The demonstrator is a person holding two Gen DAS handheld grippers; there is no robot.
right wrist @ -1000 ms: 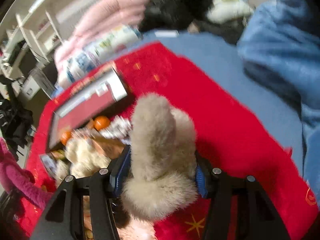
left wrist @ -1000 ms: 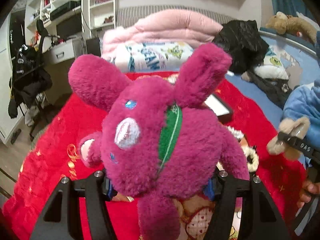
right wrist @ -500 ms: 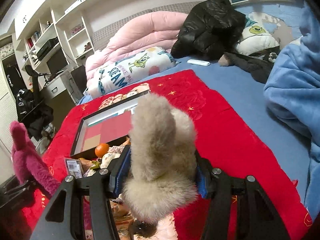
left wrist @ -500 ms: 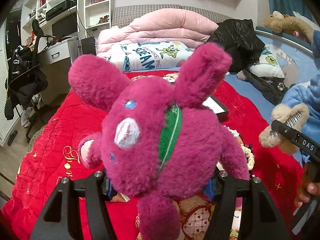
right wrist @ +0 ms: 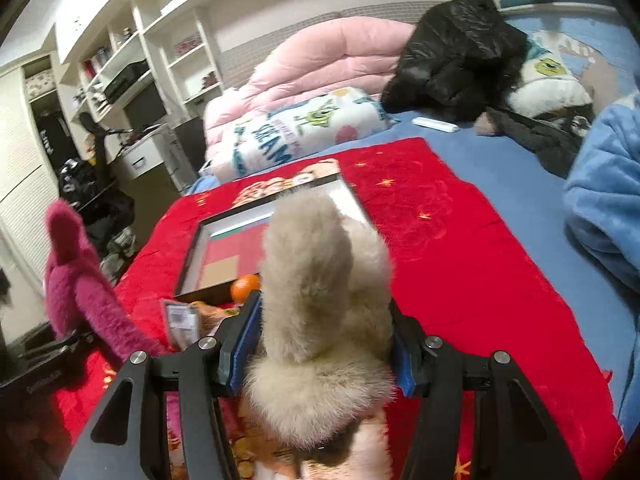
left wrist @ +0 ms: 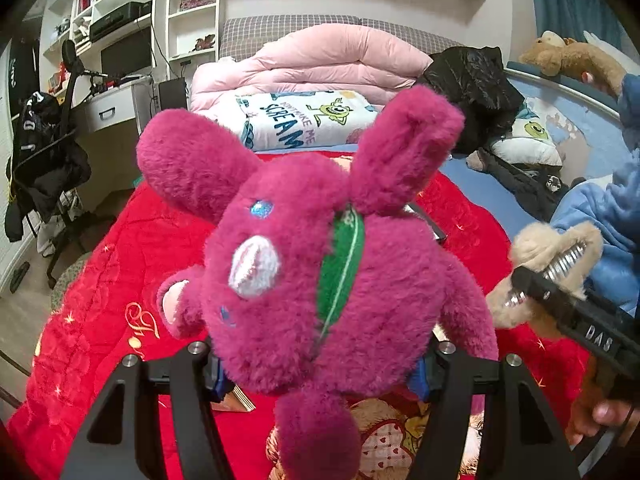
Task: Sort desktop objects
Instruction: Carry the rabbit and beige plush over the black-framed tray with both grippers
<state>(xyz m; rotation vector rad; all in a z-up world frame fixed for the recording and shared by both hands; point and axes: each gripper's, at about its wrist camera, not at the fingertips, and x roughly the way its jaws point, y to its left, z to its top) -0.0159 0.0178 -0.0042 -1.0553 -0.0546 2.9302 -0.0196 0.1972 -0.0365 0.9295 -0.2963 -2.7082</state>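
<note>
My left gripper (left wrist: 320,364) is shut on a magenta plush toy (left wrist: 312,264) with a green leaf patch, held up above the red blanket (left wrist: 104,280). My right gripper (right wrist: 320,344) is shut on a beige furry plush toy (right wrist: 320,304), also held above the blanket. The magenta toy shows at the left of the right wrist view (right wrist: 80,292). The beige toy shows at the right of the left wrist view (left wrist: 548,272). An open dark box (right wrist: 256,240) lies on the blanket beyond the beige toy, with an orange (right wrist: 245,287) at its near edge.
Small packets (right wrist: 182,320) lie by the box. A pink quilt (left wrist: 320,64), a printed white pillow (left wrist: 296,120) and a black jacket (right wrist: 452,56) lie at the bed's far end. A blue blanket (right wrist: 604,208) is at the right. Desk and chair (left wrist: 44,152) stand left.
Both grippers have risen with their toys still held. The right wrist view has tilted up from the blanket and now shows the whole box and the far end of the bed.
</note>
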